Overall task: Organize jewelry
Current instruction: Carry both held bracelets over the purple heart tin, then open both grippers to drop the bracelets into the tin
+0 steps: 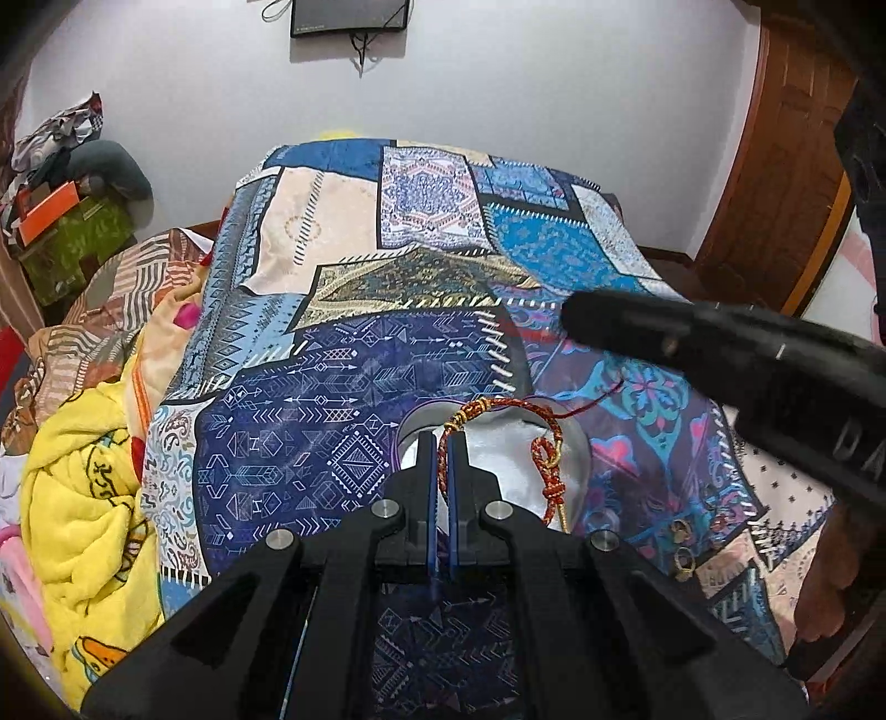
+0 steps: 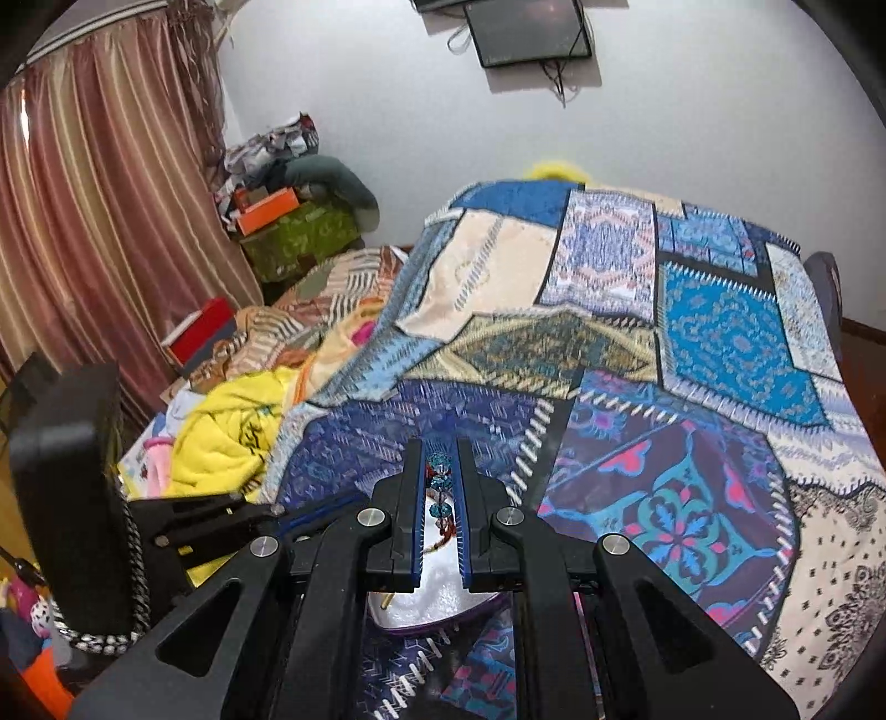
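Hard to read here: the grey satin-lined jewelry box with a purple rim [image 1: 498, 443] is half hidden behind the left gripper [image 1: 443, 443], and from the right wrist only a pale slice of it [image 2: 437, 598] shows under the linkage. A few small gold rings [image 1: 684, 559] lie on the cloth near the right edge, too small to make out in detail, and the right gripper's black body [image 1: 720, 354] cuts across that side. The setting is a bed under a blue patchwork-print bedspread [image 1: 343, 387], with a crumpled yellow fleece blanket [image 1: 83, 498] at its left, a white wall behind carrying a dark wall-mounted screen [image 1: 350, 16], and striped pink curtains [image 2: 94, 221] on the far left. Now the jewelry: the left jaws are pinched tight on a red-and-gold braided thread bracelet [image 1: 487, 437], which loops over the box with a knotted tail hanging down. The right gripper [image 2: 440, 476] has its jaws closed on a strand of teal and clear faceted beads [image 2: 440, 487], held just above the box.
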The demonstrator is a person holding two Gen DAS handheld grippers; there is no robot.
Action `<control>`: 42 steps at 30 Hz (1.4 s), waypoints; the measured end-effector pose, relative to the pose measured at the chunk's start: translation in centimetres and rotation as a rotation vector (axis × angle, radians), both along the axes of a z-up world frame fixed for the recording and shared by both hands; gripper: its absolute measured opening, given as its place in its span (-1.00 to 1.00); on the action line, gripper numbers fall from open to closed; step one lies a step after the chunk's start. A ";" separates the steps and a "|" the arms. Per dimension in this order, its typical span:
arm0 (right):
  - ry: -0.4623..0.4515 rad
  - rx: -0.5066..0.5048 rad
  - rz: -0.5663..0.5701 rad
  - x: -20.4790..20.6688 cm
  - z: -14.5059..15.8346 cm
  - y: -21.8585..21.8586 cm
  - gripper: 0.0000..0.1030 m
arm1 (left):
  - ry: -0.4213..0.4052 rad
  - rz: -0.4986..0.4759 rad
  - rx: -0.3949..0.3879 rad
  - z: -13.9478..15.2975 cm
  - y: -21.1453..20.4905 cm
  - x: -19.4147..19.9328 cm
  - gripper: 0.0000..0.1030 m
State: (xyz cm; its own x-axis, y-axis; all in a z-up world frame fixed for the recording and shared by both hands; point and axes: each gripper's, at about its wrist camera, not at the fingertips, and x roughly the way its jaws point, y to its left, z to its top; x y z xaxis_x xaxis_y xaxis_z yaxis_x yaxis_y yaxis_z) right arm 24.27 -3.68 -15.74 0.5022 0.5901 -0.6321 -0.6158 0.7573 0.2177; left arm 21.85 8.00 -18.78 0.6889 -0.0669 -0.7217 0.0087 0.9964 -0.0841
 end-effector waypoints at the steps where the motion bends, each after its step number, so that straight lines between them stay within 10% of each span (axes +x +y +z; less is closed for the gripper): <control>1: 0.016 -0.003 0.001 0.1 -0.5 0.0 -0.84 | 0.004 -0.003 0.005 -0.2 0.0 0.2 -0.98; 22: 0.148 -0.023 0.011 0.9 -3.3 -0.2 -0.81 | 0.026 -0.019 0.001 -0.7 0.3 0.5 -0.91; 27: 0.142 -0.011 0.000 0.5 -2.6 -0.8 -0.42 | 0.017 0.000 -0.004 0.1 0.9 -0.2 -0.71; 42: 0.006 -0.086 -0.047 -2.6 0.9 -3.5 -0.39 | -0.073 0.035 0.005 4.6 1.3 -3.8 -0.10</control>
State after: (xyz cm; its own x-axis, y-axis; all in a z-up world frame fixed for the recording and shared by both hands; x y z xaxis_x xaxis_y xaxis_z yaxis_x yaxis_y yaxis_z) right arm 21.67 -7.17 -14.86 0.5240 0.5094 -0.6826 -0.5778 0.8015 0.1545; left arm 18.09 9.34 -14.16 0.7417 -0.0384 -0.6697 -0.0205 0.9966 -0.0799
